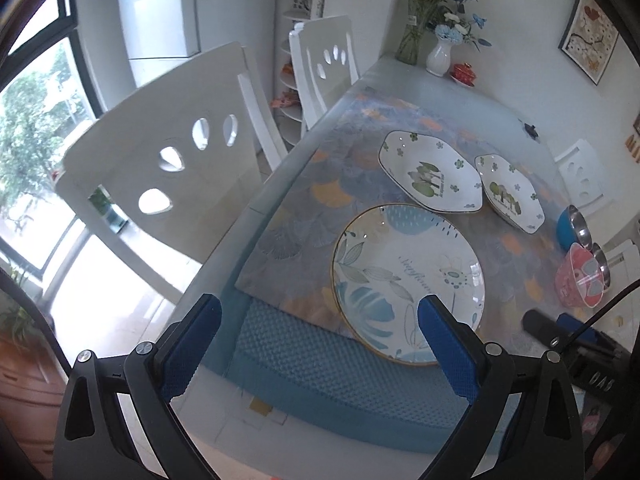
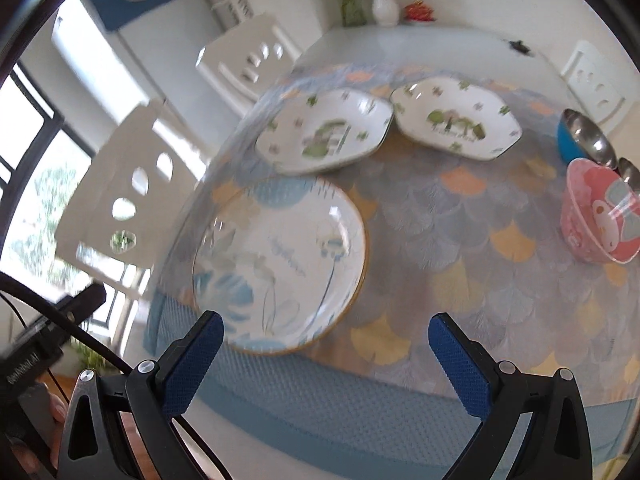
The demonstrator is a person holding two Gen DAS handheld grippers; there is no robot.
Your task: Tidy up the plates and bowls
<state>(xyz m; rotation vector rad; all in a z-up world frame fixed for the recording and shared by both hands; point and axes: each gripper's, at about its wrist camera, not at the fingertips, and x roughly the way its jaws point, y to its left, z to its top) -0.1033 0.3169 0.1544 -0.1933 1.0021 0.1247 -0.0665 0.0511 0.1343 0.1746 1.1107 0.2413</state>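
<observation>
A round floral plate (image 1: pixel 408 276) (image 2: pixel 280 268) lies near the table's front edge. Two white hexagonal plates with tree prints lie behind it, the larger (image 1: pixel 430 170) (image 2: pixel 324 136) to the left of the smaller (image 1: pixel 510 192) (image 2: pixel 456 122). A pink bowl (image 1: pixel 580 276) (image 2: pixel 600 216) and a blue steel-lined bowl (image 1: pixel 574 226) (image 2: pixel 580 136) stand at the right. My left gripper (image 1: pixel 320 344) is open and empty, above the table's front edge left of the round plate. My right gripper (image 2: pixel 326 364) is open and empty, above the front edge just right of that plate.
A patterned mat (image 2: pixel 460 240) covers the table, with a blue textured cloth (image 1: pixel 320 364) at the front edge. White chairs (image 1: pixel 168 168) stand along the left side. Vases of flowers (image 1: pixel 440 52) and a red lidded pot (image 1: pixel 464 72) stand at the far end.
</observation>
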